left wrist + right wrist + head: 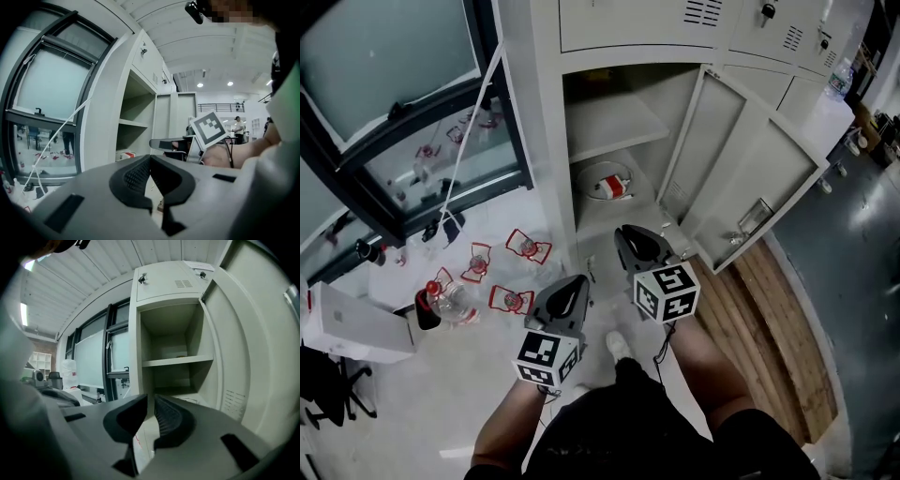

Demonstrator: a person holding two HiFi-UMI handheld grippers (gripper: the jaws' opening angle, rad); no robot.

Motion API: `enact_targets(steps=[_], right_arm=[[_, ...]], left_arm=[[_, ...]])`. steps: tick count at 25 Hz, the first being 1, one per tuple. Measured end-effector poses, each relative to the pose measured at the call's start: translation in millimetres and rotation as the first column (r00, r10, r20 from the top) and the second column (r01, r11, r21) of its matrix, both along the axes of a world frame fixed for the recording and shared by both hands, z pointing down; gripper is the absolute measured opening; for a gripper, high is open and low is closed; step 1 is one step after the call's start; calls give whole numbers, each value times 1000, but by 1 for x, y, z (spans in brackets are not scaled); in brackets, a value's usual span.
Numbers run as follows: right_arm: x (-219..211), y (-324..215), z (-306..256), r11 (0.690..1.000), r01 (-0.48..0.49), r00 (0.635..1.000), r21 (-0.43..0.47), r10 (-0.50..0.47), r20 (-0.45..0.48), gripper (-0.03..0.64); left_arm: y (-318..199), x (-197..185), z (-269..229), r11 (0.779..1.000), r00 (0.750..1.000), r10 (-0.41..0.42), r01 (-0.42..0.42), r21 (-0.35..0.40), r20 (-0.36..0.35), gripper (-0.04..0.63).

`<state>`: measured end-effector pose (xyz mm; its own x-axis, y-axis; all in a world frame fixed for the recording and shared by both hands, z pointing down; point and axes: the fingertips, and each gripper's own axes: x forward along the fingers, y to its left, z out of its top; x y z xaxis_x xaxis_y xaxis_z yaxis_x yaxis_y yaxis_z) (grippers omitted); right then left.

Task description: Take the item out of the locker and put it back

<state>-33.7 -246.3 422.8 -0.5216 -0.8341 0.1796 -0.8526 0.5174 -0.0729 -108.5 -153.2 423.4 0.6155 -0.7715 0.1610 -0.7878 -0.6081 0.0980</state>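
You held both grippers just outside the open locker. Your left gripper had its jaws pressed together on nothing. Your right gripper had its jaws a sliver apart, also empty. The white-and-red item lay on the locker's floor, below the shelf, untouched by either gripper.

Right gripper — fingers slightly apart — faces the open locker.
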Motion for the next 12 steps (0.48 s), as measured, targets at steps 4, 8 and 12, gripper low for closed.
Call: enact_targets(steps=[4, 8, 12], right_arm=[[8, -30, 9, 1000, 5, 1000, -16, -5, -16, 72], [16, -63, 24, 999, -5, 999, -50, 3, -44, 118], [20, -94, 44, 996, -21, 996, -89, 14, -83, 156]], left_arm=[[-19, 10, 0, 1000, 1000, -16, 16, 2, 1, 5], [-38, 19, 2, 1000, 1000, -25, 25, -2, 2, 5], [-52, 25, 7, 999, 999, -35, 35, -11, 4, 5]])
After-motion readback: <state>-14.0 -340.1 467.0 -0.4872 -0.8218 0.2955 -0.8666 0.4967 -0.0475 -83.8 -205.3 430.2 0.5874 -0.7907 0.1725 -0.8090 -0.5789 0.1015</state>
